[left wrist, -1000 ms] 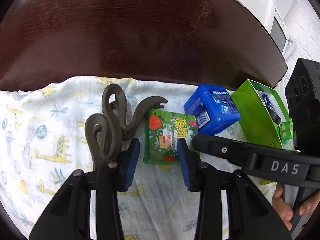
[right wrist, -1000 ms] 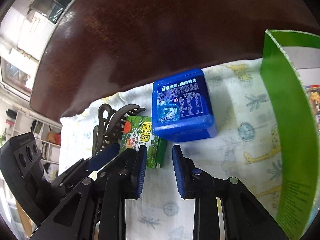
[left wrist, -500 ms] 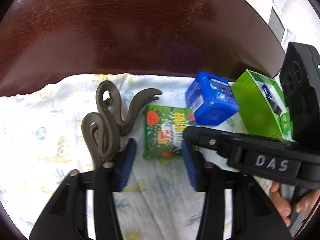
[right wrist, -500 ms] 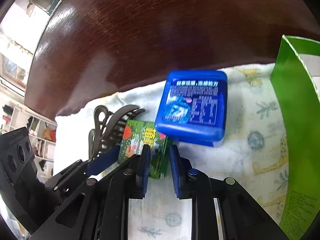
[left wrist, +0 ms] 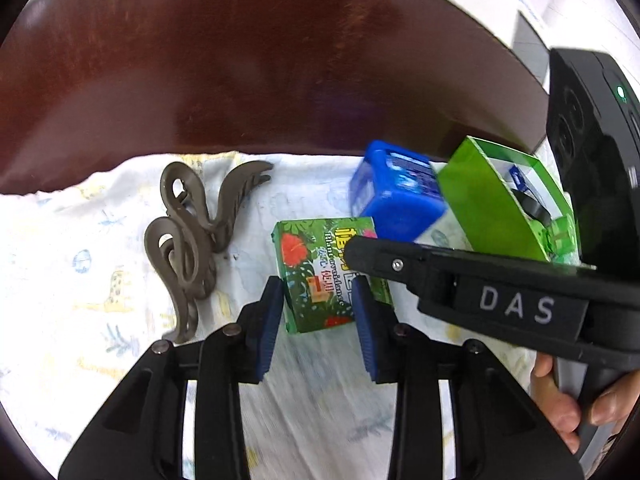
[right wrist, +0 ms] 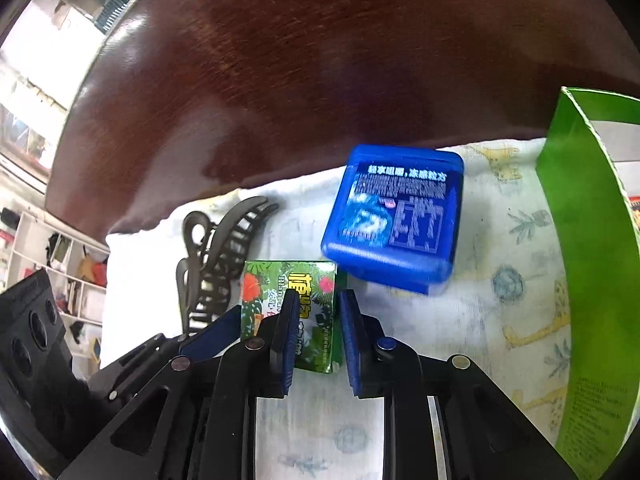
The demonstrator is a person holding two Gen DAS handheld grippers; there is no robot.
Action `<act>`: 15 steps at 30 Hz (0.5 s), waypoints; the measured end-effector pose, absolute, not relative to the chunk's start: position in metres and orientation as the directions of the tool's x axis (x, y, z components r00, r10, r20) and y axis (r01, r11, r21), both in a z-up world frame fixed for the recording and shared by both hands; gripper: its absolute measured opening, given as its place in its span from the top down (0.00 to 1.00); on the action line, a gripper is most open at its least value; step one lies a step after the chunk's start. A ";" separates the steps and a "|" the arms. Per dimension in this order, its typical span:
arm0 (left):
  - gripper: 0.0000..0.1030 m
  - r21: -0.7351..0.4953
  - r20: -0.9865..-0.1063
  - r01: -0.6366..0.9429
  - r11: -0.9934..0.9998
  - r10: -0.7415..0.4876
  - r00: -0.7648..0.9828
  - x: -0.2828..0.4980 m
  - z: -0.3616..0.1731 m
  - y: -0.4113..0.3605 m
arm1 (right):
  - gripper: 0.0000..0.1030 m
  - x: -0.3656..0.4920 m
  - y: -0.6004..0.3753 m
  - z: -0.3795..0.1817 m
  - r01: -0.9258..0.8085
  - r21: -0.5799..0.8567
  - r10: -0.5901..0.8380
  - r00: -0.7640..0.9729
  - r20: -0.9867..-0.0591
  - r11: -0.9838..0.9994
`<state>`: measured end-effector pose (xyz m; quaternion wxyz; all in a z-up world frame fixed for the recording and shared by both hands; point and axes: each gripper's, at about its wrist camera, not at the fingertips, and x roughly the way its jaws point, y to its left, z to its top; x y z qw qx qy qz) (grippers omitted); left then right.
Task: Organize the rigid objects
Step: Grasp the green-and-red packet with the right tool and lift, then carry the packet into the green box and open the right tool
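A small green box with a flower print [left wrist: 320,276] sits between the blue pads of my left gripper [left wrist: 316,300]. Its jaws are closing and both pads touch the box's sides. My right gripper [right wrist: 319,308] is shut on the same green box [right wrist: 316,320] near its right edge, and one of its fingers [left wrist: 372,256] lies across the box's top. A brown hair claw [left wrist: 188,240] rests to the left on the cloth. Behind the green box stands a blue plastic box [right wrist: 396,220], and further right an open green carton [right wrist: 580,280].
Everything lies on a white animal-print cloth [left wrist: 100,280] spread over a dark wooden table [left wrist: 280,60]. A person's hand [left wrist: 560,408] holds the right gripper's handle at the lower right. A white appliance [left wrist: 532,12] stands beyond the table's far right edge.
The right gripper closed on the green box. The left gripper's jaws widened, then narrowed. The box, which lay ahead of the left pads, now sits between them.
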<state>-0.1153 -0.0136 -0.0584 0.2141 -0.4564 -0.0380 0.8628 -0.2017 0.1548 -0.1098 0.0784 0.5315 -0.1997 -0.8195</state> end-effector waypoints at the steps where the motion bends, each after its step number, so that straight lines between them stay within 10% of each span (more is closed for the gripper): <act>1: 0.68 -0.251 -0.768 -0.341 -0.906 0.401 -0.500 -0.113 -0.054 -0.012 | 0.77 -0.199 0.154 -0.107 -0.080 0.411 -0.341 -0.428 -0.837 -0.908; 15: 0.69 -0.177 -0.684 -0.454 -0.873 0.440 -0.582 -0.078 0.011 0.058 | 0.77 -0.143 0.186 -0.022 -0.033 0.376 -0.269 -0.644 -0.717 -0.926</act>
